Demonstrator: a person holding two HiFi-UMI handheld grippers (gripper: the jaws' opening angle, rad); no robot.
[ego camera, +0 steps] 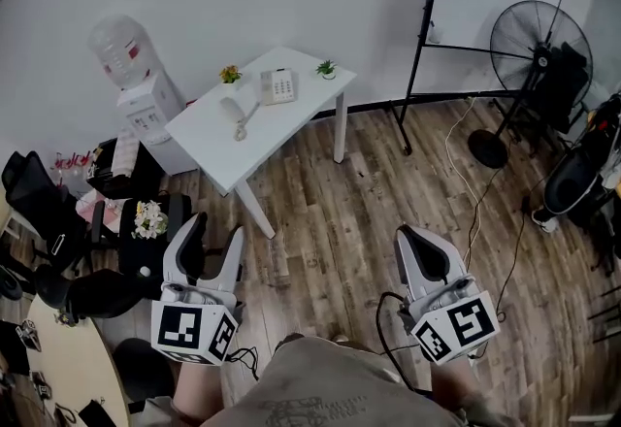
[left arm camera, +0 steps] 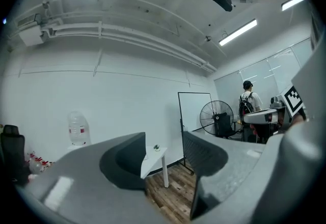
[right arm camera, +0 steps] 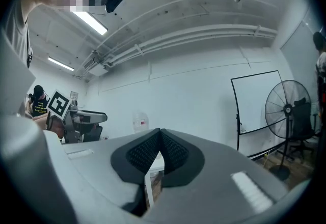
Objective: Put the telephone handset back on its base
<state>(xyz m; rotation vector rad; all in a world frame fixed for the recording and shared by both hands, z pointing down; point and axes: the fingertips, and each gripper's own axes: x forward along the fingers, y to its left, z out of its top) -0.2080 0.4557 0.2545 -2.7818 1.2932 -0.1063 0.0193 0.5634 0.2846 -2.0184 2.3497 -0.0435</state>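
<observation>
Plank floor (ego camera: 369, 202), white table (ego camera: 291, 110), curved handset (ego camera: 231, 110); left hand-held gripper (ego camera: 215, 229) spread, right hand-held gripper (ego camera: 414, 234) pressed together.

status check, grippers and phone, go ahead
Left gripper open, right gripper shut, both empty, well short of table. Handset lies on table, off base. Plants flank base.

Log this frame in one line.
stage: standing off from table | left gripper: open, empty | right gripper: shut, empty | handset: lying on table, off base
</observation>
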